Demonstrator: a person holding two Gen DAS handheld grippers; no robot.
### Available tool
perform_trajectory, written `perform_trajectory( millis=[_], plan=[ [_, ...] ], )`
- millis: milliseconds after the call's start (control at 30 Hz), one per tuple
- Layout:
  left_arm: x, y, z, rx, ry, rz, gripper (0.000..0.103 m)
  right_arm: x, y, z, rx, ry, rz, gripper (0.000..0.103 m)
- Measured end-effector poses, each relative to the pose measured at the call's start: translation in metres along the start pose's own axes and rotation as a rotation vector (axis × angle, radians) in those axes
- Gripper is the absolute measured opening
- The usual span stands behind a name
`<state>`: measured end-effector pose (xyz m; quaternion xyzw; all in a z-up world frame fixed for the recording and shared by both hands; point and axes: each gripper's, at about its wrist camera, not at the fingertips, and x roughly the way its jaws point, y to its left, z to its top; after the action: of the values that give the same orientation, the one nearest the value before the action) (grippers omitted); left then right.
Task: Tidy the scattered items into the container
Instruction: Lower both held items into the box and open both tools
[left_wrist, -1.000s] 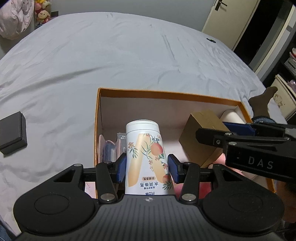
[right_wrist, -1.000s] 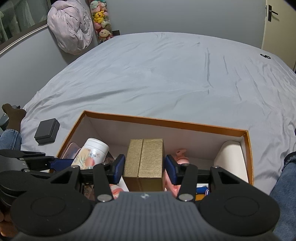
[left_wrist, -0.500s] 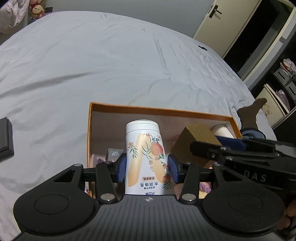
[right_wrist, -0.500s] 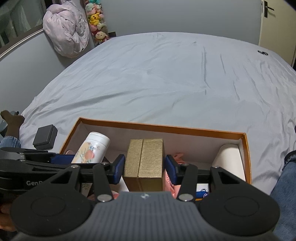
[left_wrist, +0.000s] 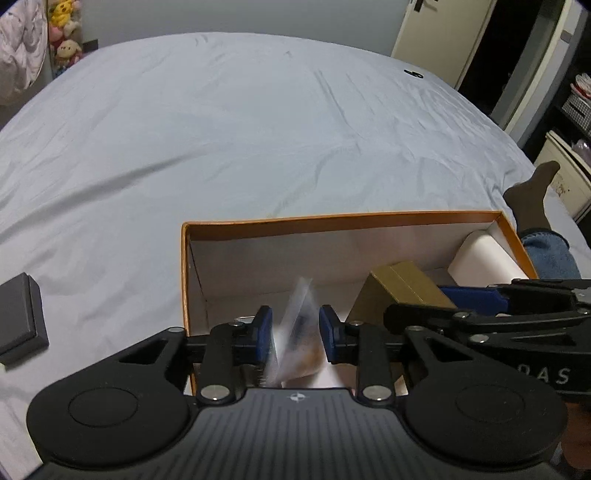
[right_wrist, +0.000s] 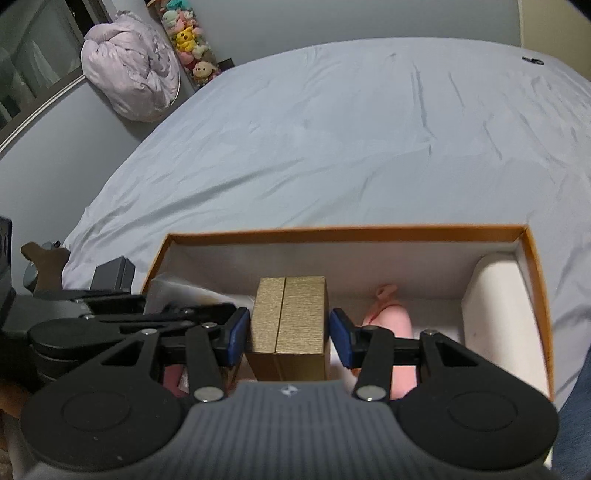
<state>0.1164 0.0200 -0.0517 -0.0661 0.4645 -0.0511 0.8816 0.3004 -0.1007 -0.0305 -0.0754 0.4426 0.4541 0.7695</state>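
Observation:
An orange-rimmed cardboard box (left_wrist: 332, 219) with a white inside sits on the grey bed; it also shows in the right wrist view (right_wrist: 369, 232). My left gripper (left_wrist: 295, 334) hangs over its left end, jaws apart, with a blurred white canister (left_wrist: 299, 332) between the pads, seemingly falling. My right gripper (right_wrist: 289, 334) holds its jaws around a gold box (right_wrist: 288, 321) over the box's middle, with narrow gaps showing at both pads. The gold box (left_wrist: 402, 288) also shows in the left wrist view.
A dark grey case (left_wrist: 18, 314) lies on the sheet left of the box. Inside the box are a white roll (right_wrist: 495, 306) at the right end and a pink item (right_wrist: 388, 325). A person's socked foot (left_wrist: 532, 192) rests at the right.
My left gripper has opened and the white canister has left its grip and blurs as it drops. Both grippers moved lower over the box. The right jaws have loosened around the gold box.

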Motion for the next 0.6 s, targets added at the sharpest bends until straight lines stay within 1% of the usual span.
perform_trajectory(
  millis=[167,267,300,400,533,600],
  plan=[
    [-0.004,0.001,-0.001,-0.032,-0.004,-0.021,0.031,0.009,0.001,-0.003,0.008,0.022,0.0,0.05],
    [-0.006,0.008,-0.001,-0.07,-0.01,-0.048,0.031,0.012,0.002,-0.003,0.008,0.024,-0.005,0.05],
    [-0.006,0.01,-0.002,-0.08,-0.015,-0.057,0.03,0.013,0.003,-0.003,0.003,0.021,-0.015,0.05],
    [-0.006,0.014,-0.003,-0.096,-0.01,-0.064,0.017,0.021,0.007,-0.002,-0.025,0.016,-0.051,0.05],
    [-0.005,0.016,-0.003,-0.125,-0.011,-0.07,0.011,0.034,0.01,-0.002,-0.054,0.034,-0.069,0.05],
    [-0.006,0.017,-0.003,-0.145,-0.016,-0.079,0.011,0.039,0.011,-0.003,-0.058,0.038,-0.082,0.05]
  ],
)
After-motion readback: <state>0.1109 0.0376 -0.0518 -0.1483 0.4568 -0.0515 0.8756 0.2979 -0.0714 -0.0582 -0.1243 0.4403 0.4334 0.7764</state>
